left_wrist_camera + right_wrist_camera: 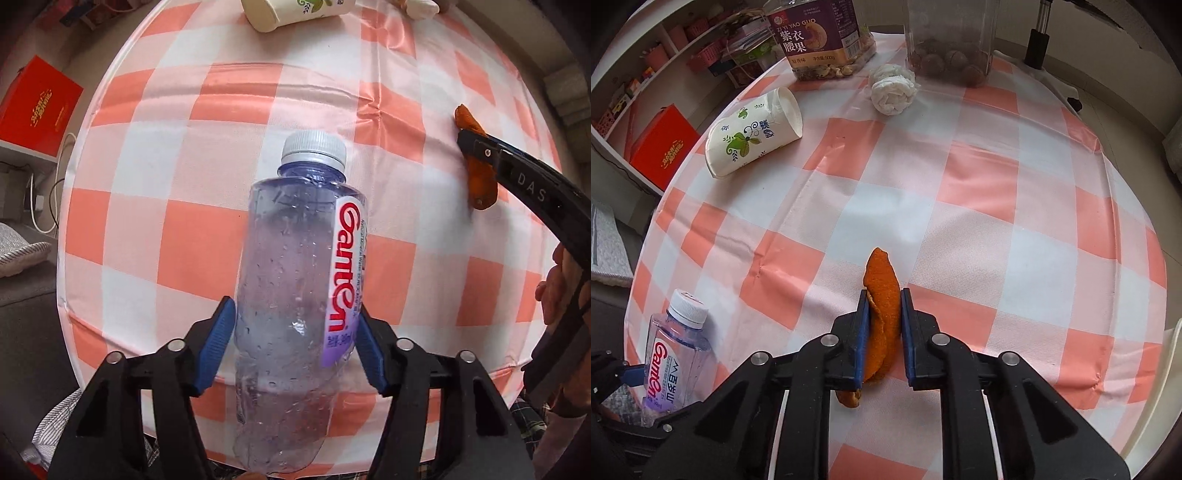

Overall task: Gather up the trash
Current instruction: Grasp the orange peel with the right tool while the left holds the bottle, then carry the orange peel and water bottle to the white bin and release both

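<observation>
Left gripper [295,347], blue pads [218,343] pressed against both sides of a clear water bottle [295,295], which it grips upright. Right gripper [883,306], jaws nearly closed, clamping an orange peel [882,291] between its pads; the holder's hand [554,288] shows behind its body.

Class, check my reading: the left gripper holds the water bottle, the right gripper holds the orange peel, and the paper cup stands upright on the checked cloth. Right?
Not quite. The paper cup lies on its side, as the right wrist view shows. The rest holds: the left gripper holds the water bottle and the right gripper holds the orange peel.
</observation>
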